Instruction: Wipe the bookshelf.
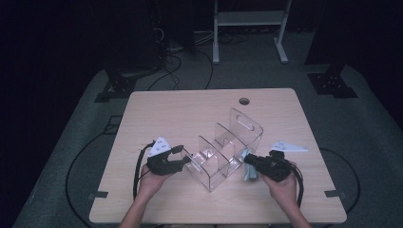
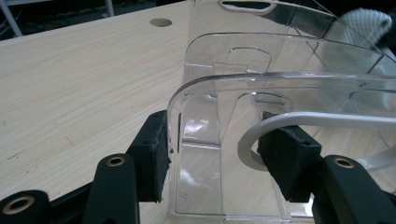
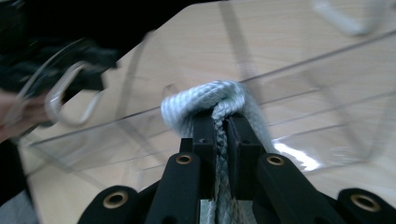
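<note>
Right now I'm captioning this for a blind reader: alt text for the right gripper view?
The right gripper is shut on a pale grey braided rope, its looped end bulging past the jaws. Beyond it stands a clear plastic divided organiser on a light wooden table.
</note>
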